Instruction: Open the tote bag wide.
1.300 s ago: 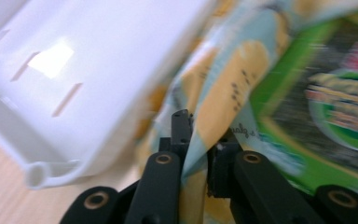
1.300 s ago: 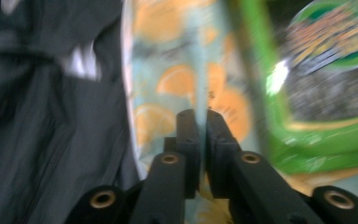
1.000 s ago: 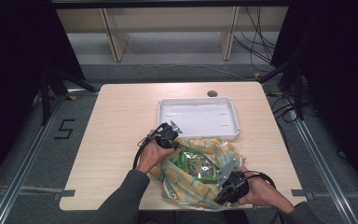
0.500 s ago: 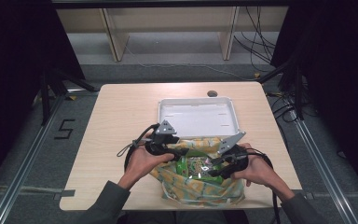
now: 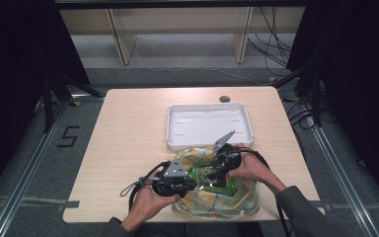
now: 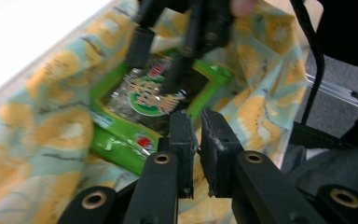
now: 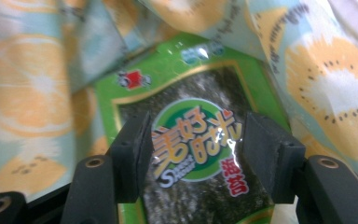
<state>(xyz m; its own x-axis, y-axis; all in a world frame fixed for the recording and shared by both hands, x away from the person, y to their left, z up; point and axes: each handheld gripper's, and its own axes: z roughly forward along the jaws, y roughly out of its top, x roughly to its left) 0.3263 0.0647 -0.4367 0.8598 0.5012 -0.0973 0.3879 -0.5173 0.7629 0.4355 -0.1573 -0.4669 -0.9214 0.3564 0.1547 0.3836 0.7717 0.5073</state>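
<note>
Left tongs [image 6: 193, 140] are closing, nearly pressed together, apparently pinching a fold of the yellow-and-blue fruit-print cloth bag [image 5: 217, 195] at the near edge of the wooden bench [image 5: 128, 128]. Right tongs [image 7: 193, 158] are spreading wide, hovering over the green foil seaweed packet [image 7: 191, 140] lying inside the bag. Extraction is not yet done; the white plastic tray [image 5: 209, 126] is waiting beyond. Both hands are angling inward over the bag mouth.

- Tray [image 5: 208, 126]: on the table [image 5: 128, 143], at its far right of centre.
- Bag [image 5: 217, 197]: just near of the tray, at the table's near edge.
- Seaweed packet [image 7: 193, 154]: inside the bag.
- Left gripper [image 5: 190, 185]: at the bag's left; right gripper [image 5: 212, 173]: over the packet.
</note>
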